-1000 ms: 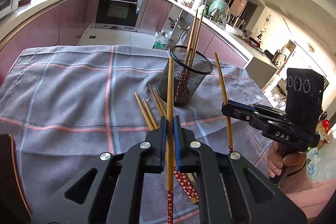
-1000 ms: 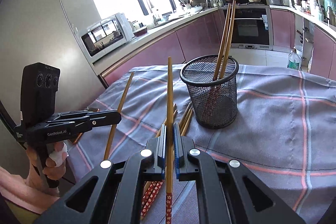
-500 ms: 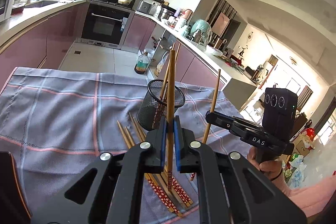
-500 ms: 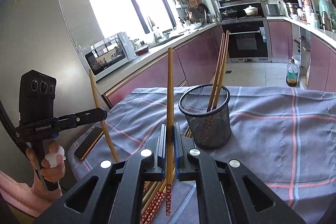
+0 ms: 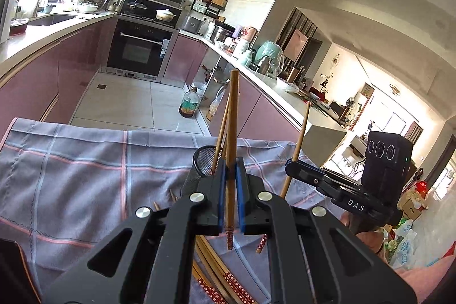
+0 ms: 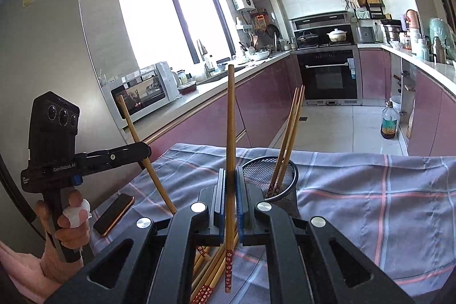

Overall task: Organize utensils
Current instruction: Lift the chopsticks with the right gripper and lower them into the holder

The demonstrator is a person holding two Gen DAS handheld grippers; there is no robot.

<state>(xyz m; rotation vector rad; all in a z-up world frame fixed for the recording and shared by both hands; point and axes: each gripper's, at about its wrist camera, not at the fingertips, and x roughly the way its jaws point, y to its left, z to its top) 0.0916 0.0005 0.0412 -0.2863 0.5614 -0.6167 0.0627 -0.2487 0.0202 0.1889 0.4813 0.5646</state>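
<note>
My left gripper (image 5: 231, 173) is shut on a wooden chopstick (image 5: 232, 121) and holds it upright, red-patterned end down, above the table. My right gripper (image 6: 230, 181) is shut on another chopstick (image 6: 230, 116), also upright. Each gripper shows in the other's view, the right one (image 5: 296, 164) and the left one (image 6: 144, 151). A black mesh cup (image 6: 280, 184) stands on the cloth with two chopsticks (image 6: 290, 130) in it; in the left wrist view the cup (image 5: 199, 161) sits partly behind my fingers. Several loose chopsticks (image 6: 208, 272) lie on the cloth below the grippers.
A grey checked cloth (image 6: 370, 204) covers the table. A phone (image 6: 114, 214) lies near its left edge. Beyond are pink kitchen cabinets, an oven (image 5: 139, 50) and an oil bottle (image 6: 389, 124) on the floor.
Both grippers have lifted their chopsticks well above the table and tilted them upright. The cup and the loose chopsticks now sit lower in both views.
</note>
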